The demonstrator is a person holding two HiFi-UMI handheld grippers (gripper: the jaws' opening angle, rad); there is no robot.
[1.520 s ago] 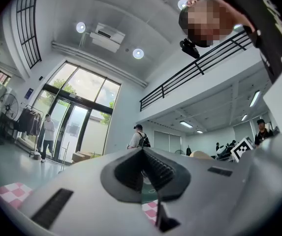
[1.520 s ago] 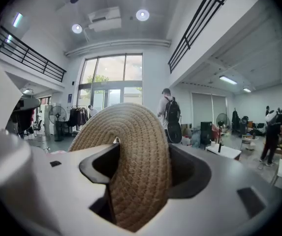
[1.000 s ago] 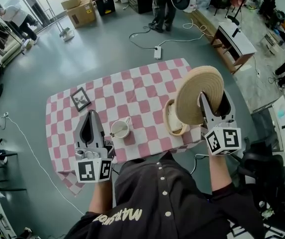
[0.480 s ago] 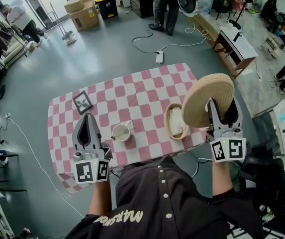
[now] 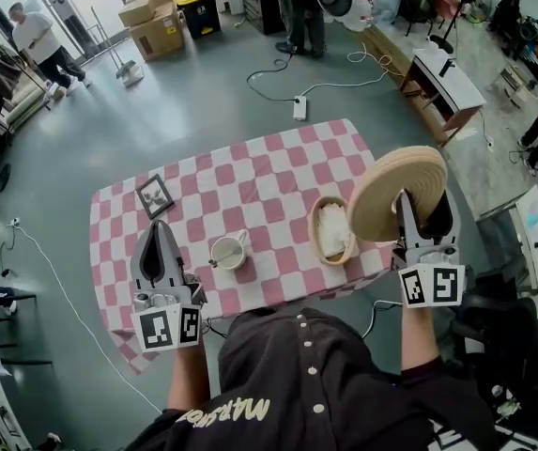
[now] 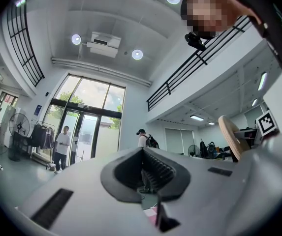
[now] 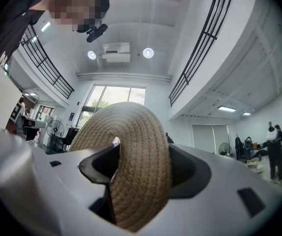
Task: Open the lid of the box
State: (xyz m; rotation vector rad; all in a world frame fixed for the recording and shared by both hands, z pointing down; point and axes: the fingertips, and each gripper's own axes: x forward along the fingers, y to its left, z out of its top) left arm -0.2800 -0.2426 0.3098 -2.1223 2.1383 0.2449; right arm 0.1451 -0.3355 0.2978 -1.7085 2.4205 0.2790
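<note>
From overhead, we see the woven box (image 5: 313, 234) standing open near the right edge of the checked table (image 5: 250, 172), something white inside it, with a cup (image 5: 228, 251) to its left and a small picture frame (image 5: 154, 195) farther left. The lid (image 5: 395, 194) is off, raised on edge just right of the box and clear of it, clamped in our right gripper (image 5: 425, 201).

Only the right gripper view shows the hold itself: the right gripper (image 7: 141, 166) has its pads (image 7: 99, 163) pressed on either side of the coiled lid (image 7: 136, 146), which fills the gap between the jaws.

Our left gripper (image 5: 161, 225) hangs over the table's near left corner, jaws together on nothing. Its own view catches the lid (image 6: 229, 136) edge-on at far right.
</note>
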